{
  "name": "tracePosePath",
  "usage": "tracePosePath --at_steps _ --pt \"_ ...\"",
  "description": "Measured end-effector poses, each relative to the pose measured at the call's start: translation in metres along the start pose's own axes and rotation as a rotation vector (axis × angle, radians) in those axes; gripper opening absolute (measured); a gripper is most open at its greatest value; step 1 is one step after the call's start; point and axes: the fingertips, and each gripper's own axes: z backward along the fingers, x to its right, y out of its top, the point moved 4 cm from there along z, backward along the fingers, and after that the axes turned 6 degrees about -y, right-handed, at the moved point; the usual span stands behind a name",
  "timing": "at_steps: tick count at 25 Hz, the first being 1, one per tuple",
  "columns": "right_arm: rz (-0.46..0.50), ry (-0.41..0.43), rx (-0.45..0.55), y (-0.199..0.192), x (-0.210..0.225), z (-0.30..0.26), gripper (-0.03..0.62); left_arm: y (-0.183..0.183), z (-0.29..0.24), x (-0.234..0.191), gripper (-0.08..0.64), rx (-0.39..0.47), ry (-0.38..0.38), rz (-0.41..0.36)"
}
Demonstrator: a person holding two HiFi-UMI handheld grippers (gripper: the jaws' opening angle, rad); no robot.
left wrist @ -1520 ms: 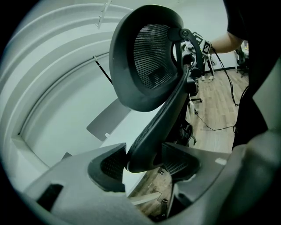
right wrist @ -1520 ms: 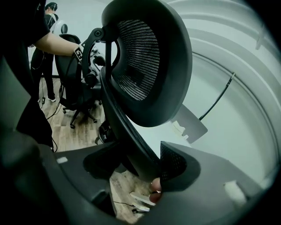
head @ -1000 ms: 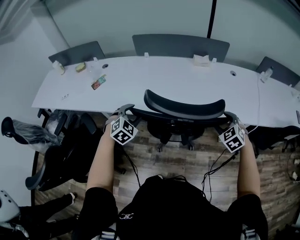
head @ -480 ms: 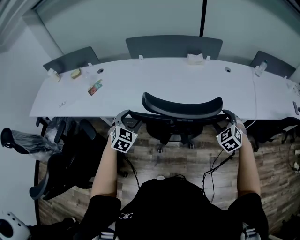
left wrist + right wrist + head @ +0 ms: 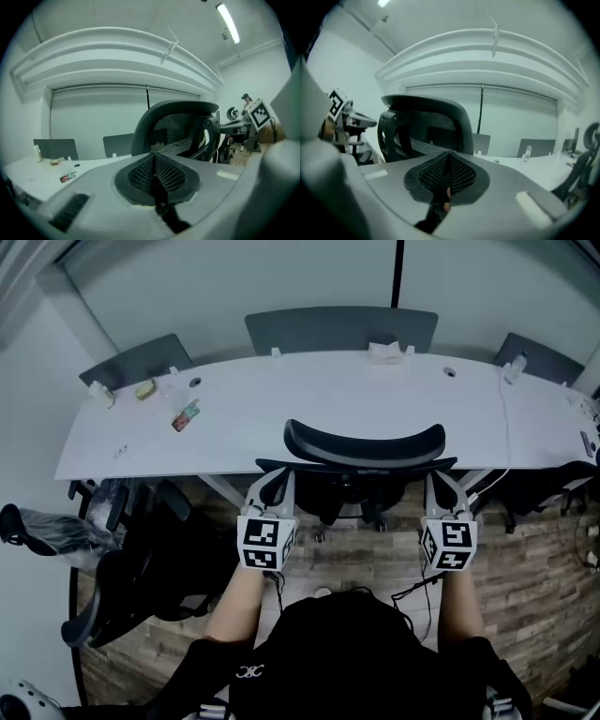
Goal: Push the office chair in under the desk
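The black office chair (image 5: 366, 443) stands with its seat under the white desk (image 5: 281, 413); only its curved headrest and back frame show. My left gripper (image 5: 277, 478) hangs just behind the chair's left side, my right gripper (image 5: 439, 480) behind its right side, and neither touches it. Both have just been closing and are now shut with nothing between their pads. The left gripper view has the mesh chair back (image 5: 180, 131) ahead over the meeting pads (image 5: 140, 173). The chair back (image 5: 424, 129) also fills the left of the right gripper view, beyond the pads (image 5: 461, 174).
A second black chair (image 5: 122, 568) sits on the wood floor at the left, partly under the desk. On the desk lie a small packet (image 5: 185, 415), a bottle (image 5: 97, 393), a tissue box (image 5: 385, 352) and a white cable (image 5: 506, 442). Grey partition panels (image 5: 342, 329) stand behind it.
Both grippers have come off the chair's sides, pulled back and inward, rolled upright and gone from open to shut. The chair has stayed under the desk.
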Motion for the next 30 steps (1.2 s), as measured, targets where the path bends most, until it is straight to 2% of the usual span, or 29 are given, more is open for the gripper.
tracePosePath --at_steps 3,7,14,30 --pt "-0.109 0.000 0.030 0.009 -0.022 0.010 0.008 0.007 -0.002 0.034 0.009 0.023 -0.054 0.041" --pt "-0.087 0.033 0.019 0.015 -0.049 0.019 0.006 0.022 -0.003 0.067 0.009 0.077 -0.113 0.084" --pt "-0.134 0.044 0.035 0.023 -0.058 0.027 0.006 0.022 -0.010 0.079 0.009 0.039 -0.106 0.075" --pt "-0.137 0.074 0.016 0.020 -0.063 0.031 0.006 0.015 -0.012 0.091 0.009 -0.005 -0.118 0.056"
